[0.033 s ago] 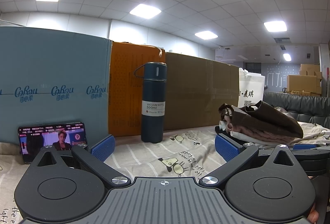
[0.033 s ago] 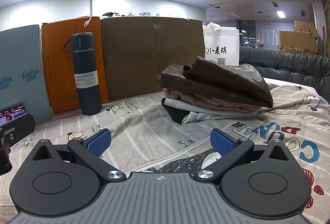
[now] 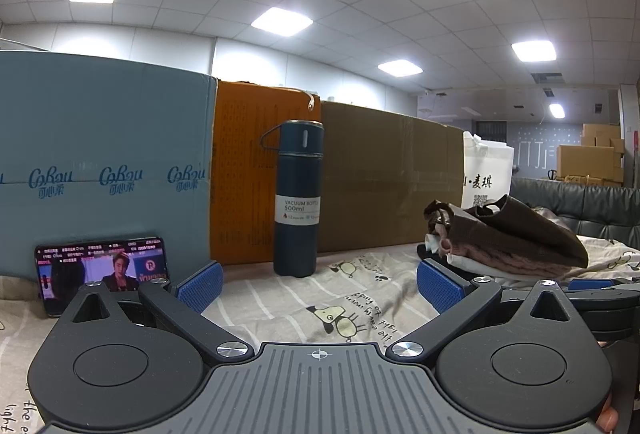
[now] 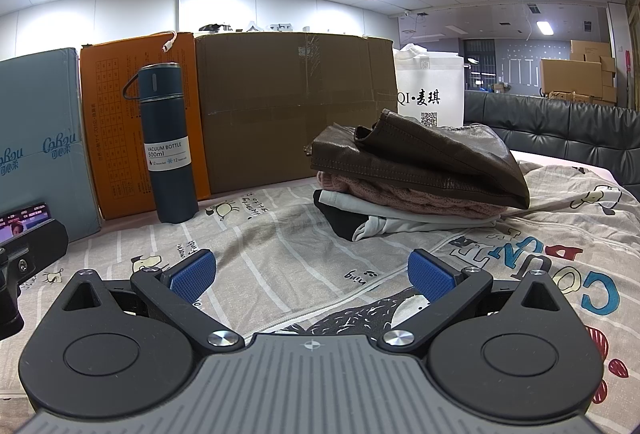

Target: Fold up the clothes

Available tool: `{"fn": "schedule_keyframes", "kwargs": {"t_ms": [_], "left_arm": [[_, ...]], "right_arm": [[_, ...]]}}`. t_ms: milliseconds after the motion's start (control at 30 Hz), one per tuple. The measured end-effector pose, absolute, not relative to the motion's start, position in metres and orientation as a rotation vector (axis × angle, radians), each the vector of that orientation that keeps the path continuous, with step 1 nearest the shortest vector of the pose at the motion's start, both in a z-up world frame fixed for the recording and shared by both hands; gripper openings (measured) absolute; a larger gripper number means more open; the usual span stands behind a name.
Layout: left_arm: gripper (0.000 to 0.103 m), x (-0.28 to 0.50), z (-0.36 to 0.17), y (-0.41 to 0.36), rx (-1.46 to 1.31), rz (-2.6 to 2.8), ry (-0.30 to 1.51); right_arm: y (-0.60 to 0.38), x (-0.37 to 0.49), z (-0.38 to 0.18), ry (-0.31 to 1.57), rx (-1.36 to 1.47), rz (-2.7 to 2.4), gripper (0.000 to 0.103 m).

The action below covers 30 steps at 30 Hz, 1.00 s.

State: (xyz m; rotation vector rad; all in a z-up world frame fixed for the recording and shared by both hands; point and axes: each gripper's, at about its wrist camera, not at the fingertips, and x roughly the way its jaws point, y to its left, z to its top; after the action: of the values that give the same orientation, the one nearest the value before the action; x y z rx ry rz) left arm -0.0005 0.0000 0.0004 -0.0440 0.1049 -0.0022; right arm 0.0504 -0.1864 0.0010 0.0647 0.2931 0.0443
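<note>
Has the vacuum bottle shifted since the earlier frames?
No. In the right wrist view the vacuum bottle stands upright at the same spot against the orange box behind it, as before.

bedsheet (image 4: 280, 234) showing grey-beige stripes, cartoon dogs, coloured letters | flask (image 4: 170, 142) showing dark blue, white label | boxes along the sheet's far edge showing pale blue (image 3: 100, 162), orange (image 3: 244, 178), brown (image 4: 296, 106) | clothes pile (image 4: 416, 178) showing brown over pink, white, black | pads (image 4: 192, 278) showing blue

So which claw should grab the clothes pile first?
Probably the right claw: the clothes pile sits almost straight ahead of its open jaws. For the left claw, it lies off to the right.
</note>
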Motion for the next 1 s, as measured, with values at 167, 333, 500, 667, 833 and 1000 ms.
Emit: {"fn": "schedule_keyframes", "kwargs": {"t_ms": [167,333,500,667,833,1000], "left_arm": [[0.103,-0.0019,0.0014,-0.0002,-0.043,-0.002,0.099],[0.103,0.0001,0.0000,-0.0004,-0.043,0.000,0.101],[0.103,0.0013,-0.0009,-0.0010,-0.042,0.000,0.102],[0.103,-0.0010,-0.0002,-0.0008,-0.043,0.000,0.101],[0.103,-0.0005,-0.0005,-0.0010,-0.042,0.002,0.103],[0.103,0.0003,-0.0007,-0.0006,-0.042,0.001,0.105]], "right_arm": [[-0.1864,0.0504,0.0011,0.293,0.065,0.044,0.103],[-0.1863,0.0503,0.0011,0.293,0.065,0.044,0.103],[-0.1862,0.0503,0.0010,0.293,0.065,0.045,0.103],[-0.1861,0.0504,0.0010,0.293,0.065,0.045,0.103],[-0.1861,0.0504,0.0010,0.293,0.065,0.045,0.103],[-0.1862,0.0505,0.0011,0.293,0.065,0.045,0.103]]}}
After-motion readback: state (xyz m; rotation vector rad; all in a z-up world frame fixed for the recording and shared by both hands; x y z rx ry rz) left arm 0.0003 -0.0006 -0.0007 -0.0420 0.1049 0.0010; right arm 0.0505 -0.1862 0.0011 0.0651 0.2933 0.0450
